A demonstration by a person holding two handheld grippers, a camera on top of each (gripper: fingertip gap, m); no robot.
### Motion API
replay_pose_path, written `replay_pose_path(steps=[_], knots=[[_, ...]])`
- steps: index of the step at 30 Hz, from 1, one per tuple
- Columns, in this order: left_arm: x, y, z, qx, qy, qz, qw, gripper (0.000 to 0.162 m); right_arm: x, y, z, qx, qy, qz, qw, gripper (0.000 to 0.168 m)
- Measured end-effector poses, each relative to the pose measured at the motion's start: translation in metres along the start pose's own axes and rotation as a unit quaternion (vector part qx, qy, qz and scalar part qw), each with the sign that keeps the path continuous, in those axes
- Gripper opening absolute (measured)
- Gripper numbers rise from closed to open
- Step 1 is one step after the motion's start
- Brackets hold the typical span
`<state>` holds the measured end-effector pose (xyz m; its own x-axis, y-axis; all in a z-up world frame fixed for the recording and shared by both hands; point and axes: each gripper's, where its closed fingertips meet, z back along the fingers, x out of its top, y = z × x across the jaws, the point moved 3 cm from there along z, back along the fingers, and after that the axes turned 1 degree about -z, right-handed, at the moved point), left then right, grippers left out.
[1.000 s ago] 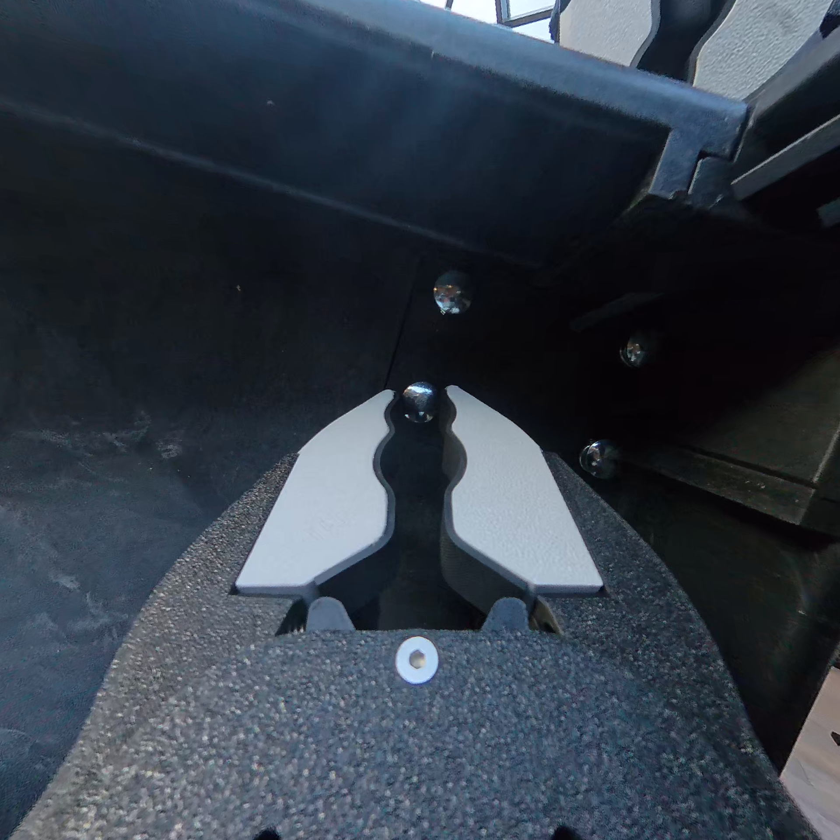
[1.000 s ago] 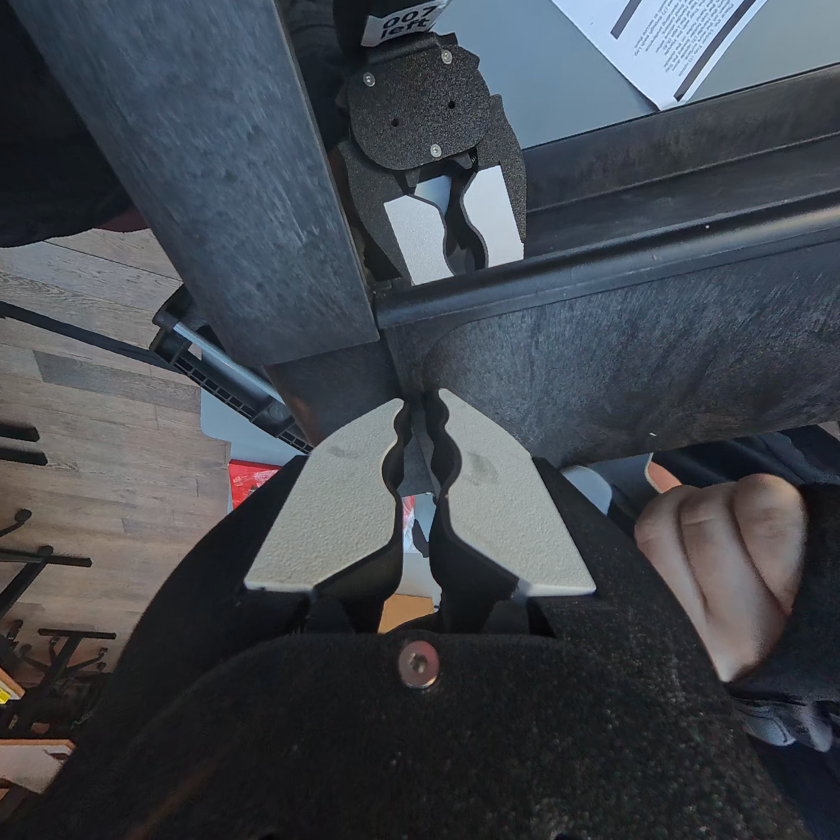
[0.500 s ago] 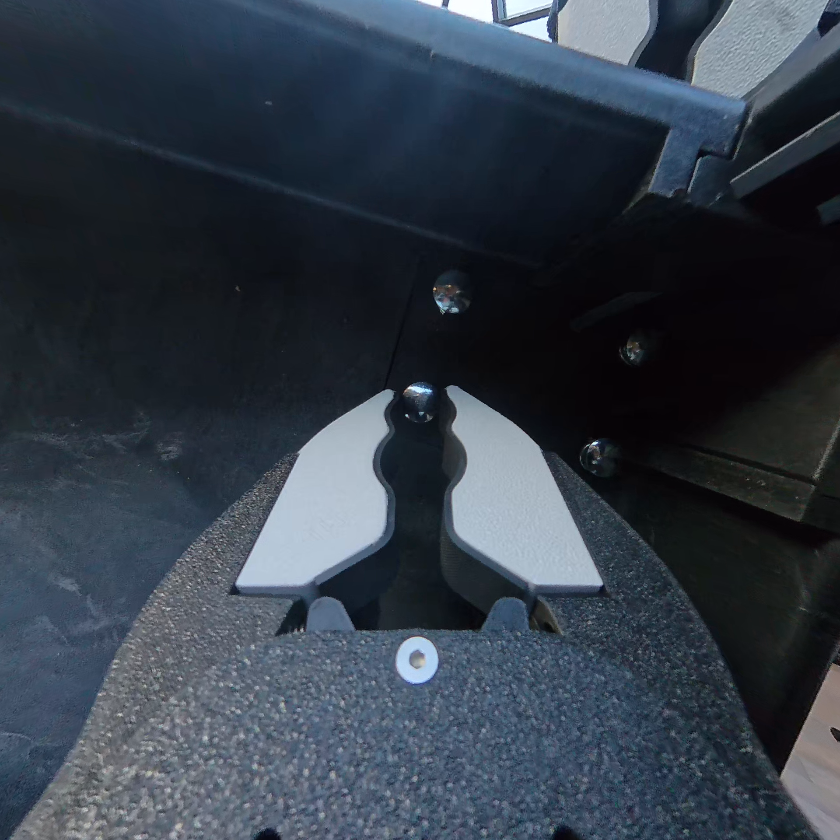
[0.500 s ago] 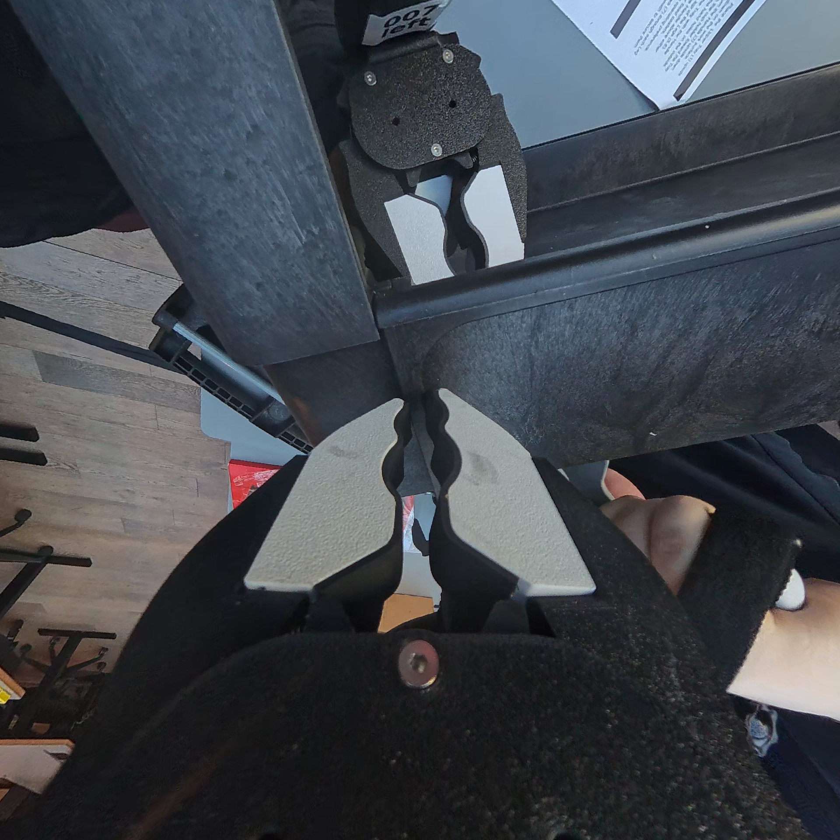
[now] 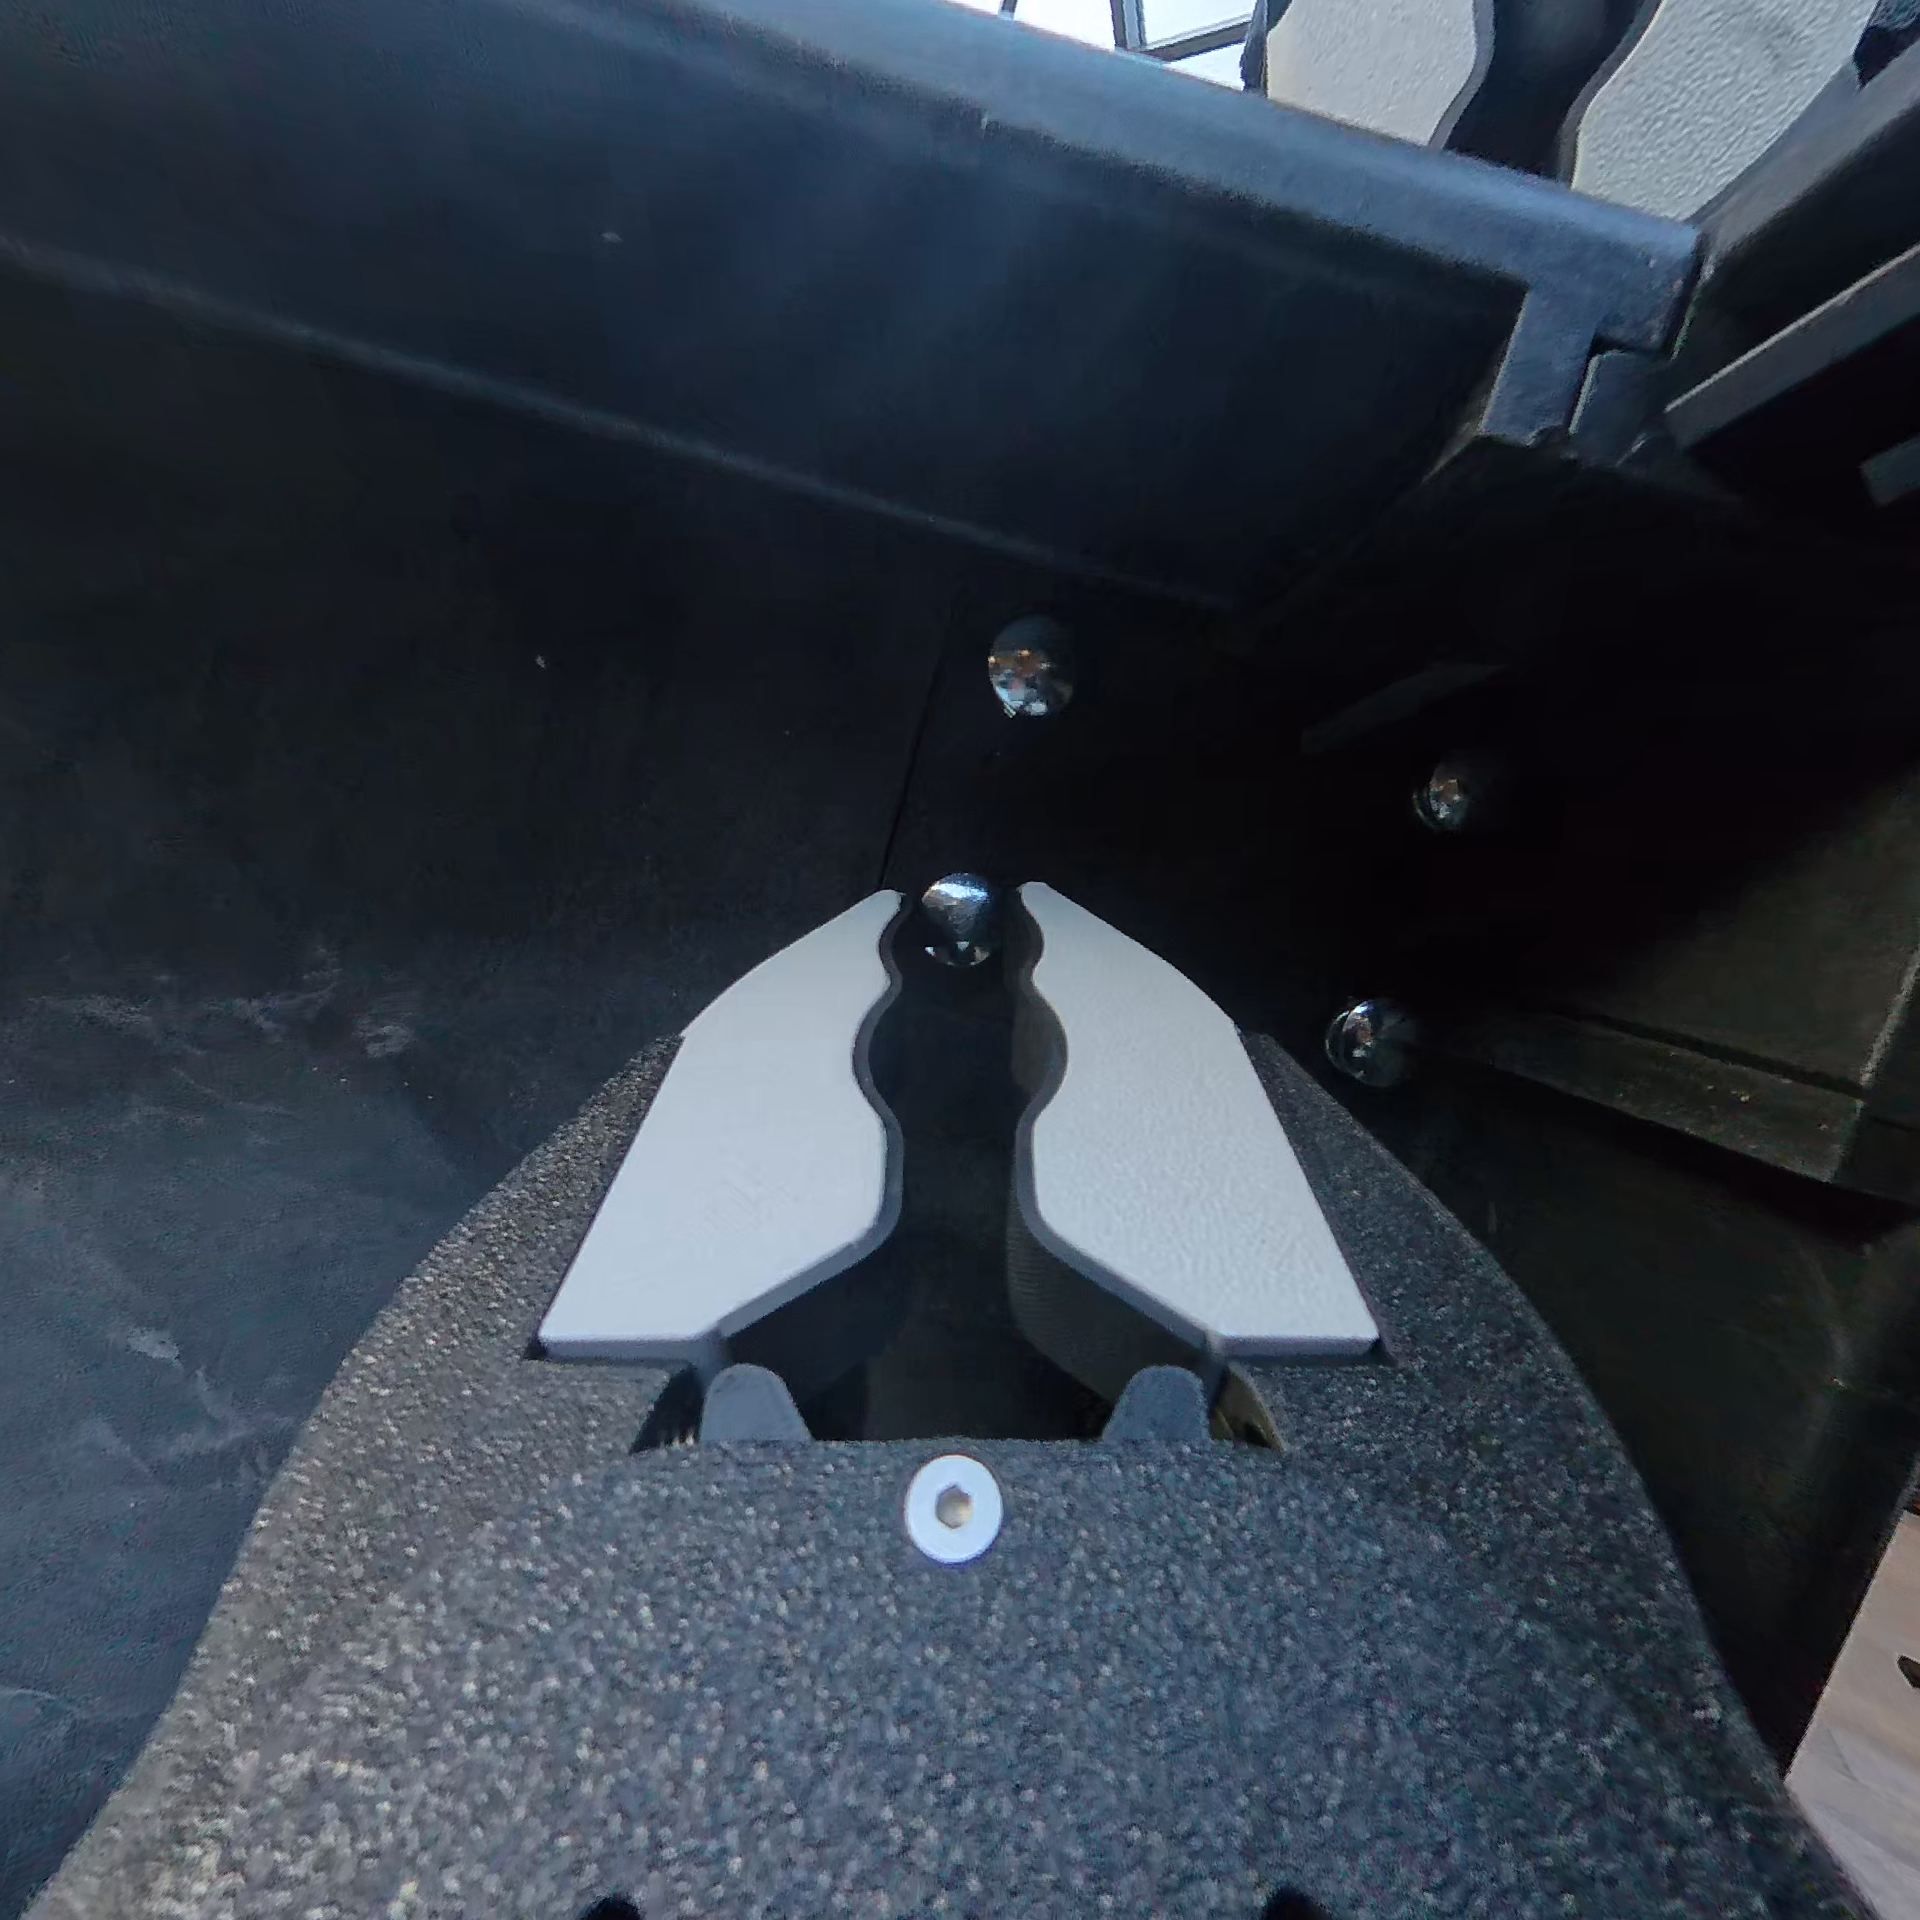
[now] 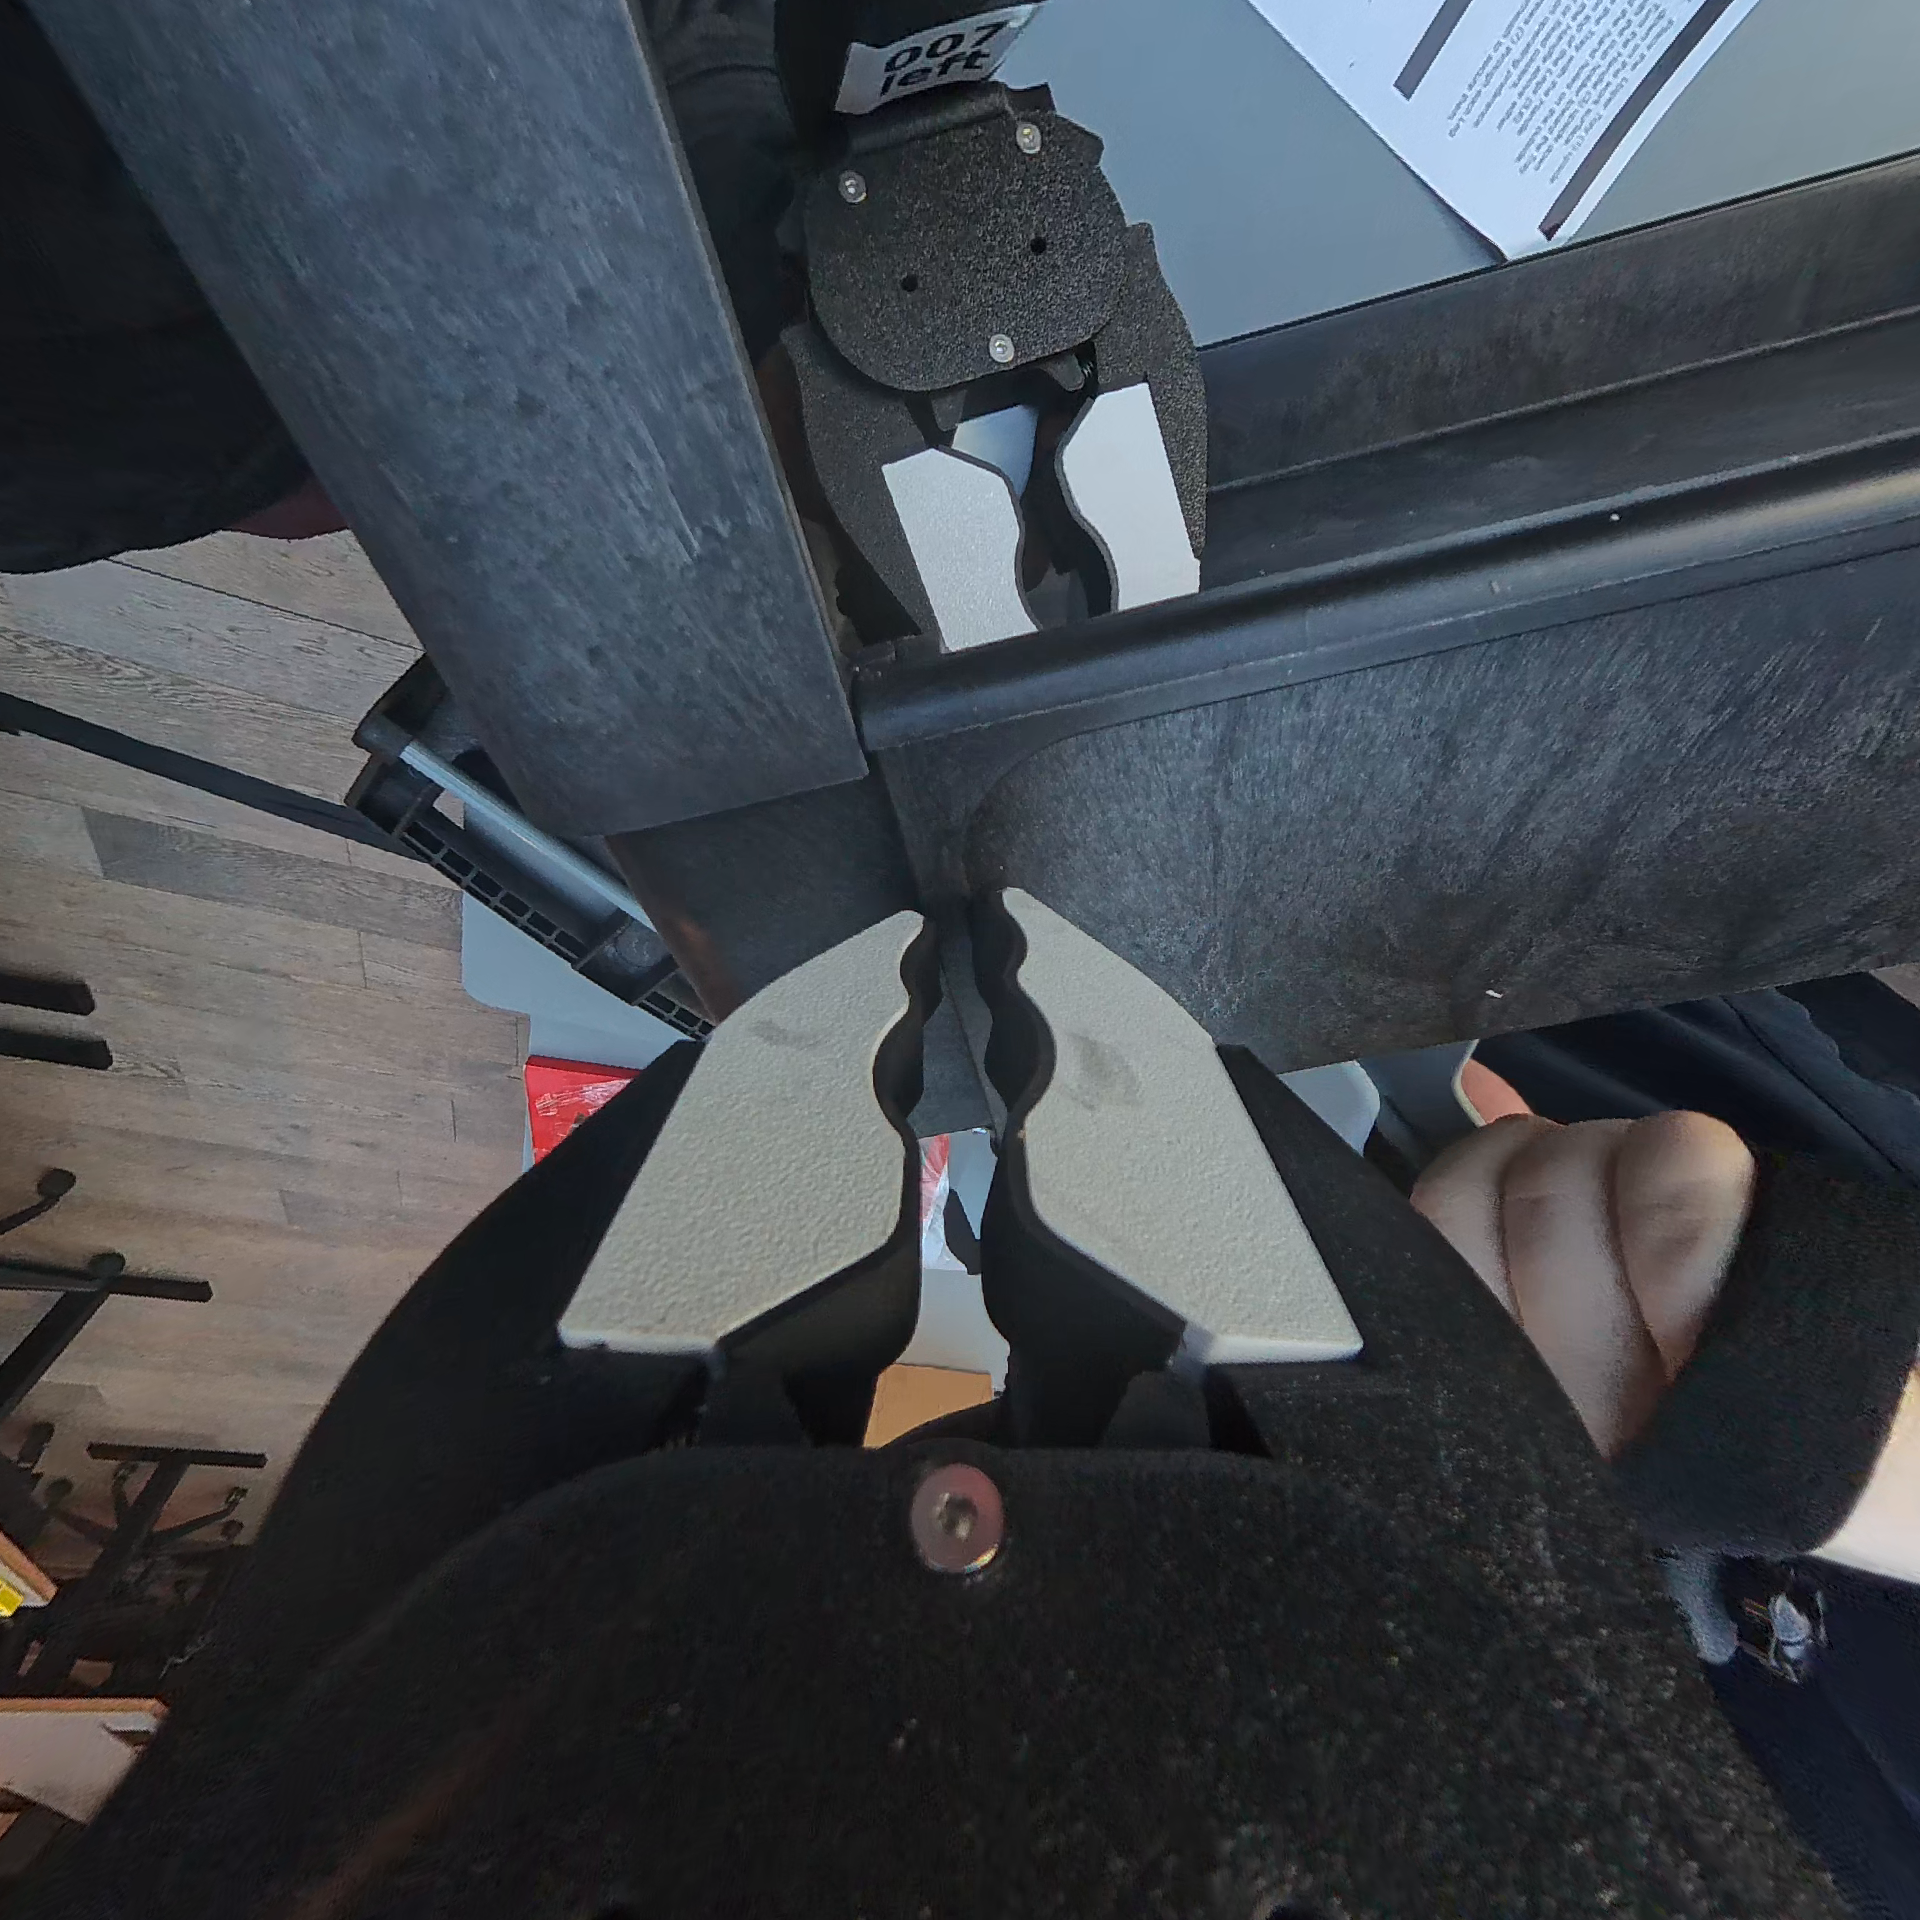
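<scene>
My left gripper point(image 5: 961, 902) is inside a dark furniture frame point(image 5: 727, 312). Its pale fingertips close around a shiny bolt head point(image 5: 961, 925) at the inner corner. In the right wrist view the left gripper point(image 6: 1049, 582) reaches in from above, its tips hidden behind a black rail point(image 6: 1351, 634). My right gripper point(image 6: 961, 914) is shut on a thin grey metal plate point(image 6: 948, 1060) at the corner where a dark upright board point(image 6: 468, 364) meets a dark side panel point(image 6: 1455, 852). The right gripper's fingers point(image 5: 1683, 104) show at the top right of the left wrist view.
Three more bolt heads point(image 5: 1029, 665) point(image 5: 1455, 795) point(image 5: 1369, 1042) sit in the corner bracket. A person's hand point(image 6: 1590, 1247) is at the right below the panel. A printed sheet point(image 6: 1558, 94) lies on a grey top. Wood floor point(image 6: 208, 883) and a red packet point(image 6: 571, 1101) lie below. About 9 cm separates my left fingertips from my right.
Both grippers hold still. The hand at the right in the right wrist view shifted away and came back to a fist.
</scene>
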<state>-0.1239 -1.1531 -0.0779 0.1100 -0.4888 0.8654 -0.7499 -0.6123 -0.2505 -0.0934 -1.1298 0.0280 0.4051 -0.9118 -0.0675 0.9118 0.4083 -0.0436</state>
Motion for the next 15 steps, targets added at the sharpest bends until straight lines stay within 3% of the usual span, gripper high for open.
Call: replay_pose_path(steps=[15], knots=[[-0.0003, 0.0002, -0.0004, -0.003, 0.001, -0.003, 1.000, 0.016, -0.0005, -0.0002, 0.0001, 0.001, -0.002, 0.001, 1.000, 0.008]])
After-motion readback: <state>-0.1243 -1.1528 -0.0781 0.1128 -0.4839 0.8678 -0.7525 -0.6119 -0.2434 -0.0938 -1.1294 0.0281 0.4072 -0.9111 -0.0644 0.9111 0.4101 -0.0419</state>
